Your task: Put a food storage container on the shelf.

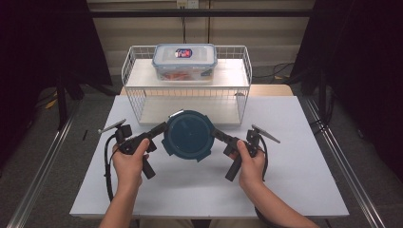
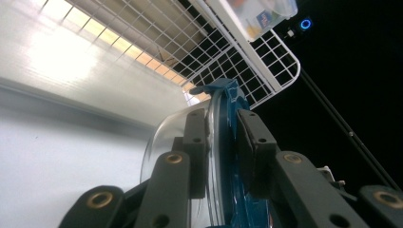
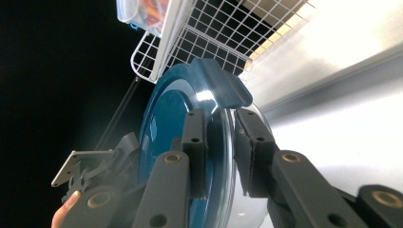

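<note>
The left gripper (image 1: 160,129) has its two black jaws pinched on the left edge of a round container with a dark blue lid (image 1: 188,135). In the left gripper view the left gripper (image 2: 222,142) clamps the rim, one jaw on the clear body side and the other on the blue lid side. The right gripper (image 1: 217,135) grips the opposite, right edge of the same container. In the right gripper view the right gripper (image 3: 221,137) has its jaws closed across the rim of the blue-lidded container (image 3: 171,137), just below one of the lid's latch tabs (image 3: 221,85).

The container sits between the two grippers, held from both sides over the far middle of the white table (image 1: 285,190), right in front of the white wire rack (image 1: 135,97). Whether it rests on the table or is lifted off it cannot be told. The person's left hand (image 1: 129,159) and right hand (image 1: 249,164) hold the gripper handles nearer the table's front edge.

On the rack's upper shelf stands a clear rectangular box (image 1: 184,61) with a latched lid and something orange inside, well apart from the round container.
</note>
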Available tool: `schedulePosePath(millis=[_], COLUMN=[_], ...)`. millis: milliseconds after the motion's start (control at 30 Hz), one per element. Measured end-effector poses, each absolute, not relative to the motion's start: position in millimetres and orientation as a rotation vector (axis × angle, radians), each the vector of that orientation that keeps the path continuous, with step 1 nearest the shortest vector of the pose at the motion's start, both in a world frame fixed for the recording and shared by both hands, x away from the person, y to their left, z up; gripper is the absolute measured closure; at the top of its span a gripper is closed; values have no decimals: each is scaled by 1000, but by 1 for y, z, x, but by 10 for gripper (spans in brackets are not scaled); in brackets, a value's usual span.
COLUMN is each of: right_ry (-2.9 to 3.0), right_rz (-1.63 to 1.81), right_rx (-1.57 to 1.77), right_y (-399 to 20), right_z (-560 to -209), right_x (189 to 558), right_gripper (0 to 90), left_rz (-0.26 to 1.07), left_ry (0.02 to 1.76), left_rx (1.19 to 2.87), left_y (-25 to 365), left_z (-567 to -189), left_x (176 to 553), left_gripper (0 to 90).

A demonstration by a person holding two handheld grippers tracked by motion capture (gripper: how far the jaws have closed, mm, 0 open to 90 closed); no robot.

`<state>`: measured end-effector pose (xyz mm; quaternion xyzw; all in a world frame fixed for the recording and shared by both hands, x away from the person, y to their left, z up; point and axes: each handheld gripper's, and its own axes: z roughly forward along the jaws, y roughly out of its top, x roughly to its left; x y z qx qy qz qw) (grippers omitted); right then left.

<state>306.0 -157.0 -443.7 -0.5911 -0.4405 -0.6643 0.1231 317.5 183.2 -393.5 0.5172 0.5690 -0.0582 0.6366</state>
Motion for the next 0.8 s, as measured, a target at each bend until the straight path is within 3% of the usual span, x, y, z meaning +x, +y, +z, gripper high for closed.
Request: schedulePosePath(millis=[800], right_ry=[-1278], right_rz=[-2072], right_rx=[-1668], right_y=[-161], right_z=[-399], right_x=[315], right_gripper=[757], left_rz=[-118], left_ry=[1221], left_rx=[1167], left_y=[180], left_z=[-357], left_x=[325], left_gripper=[754])
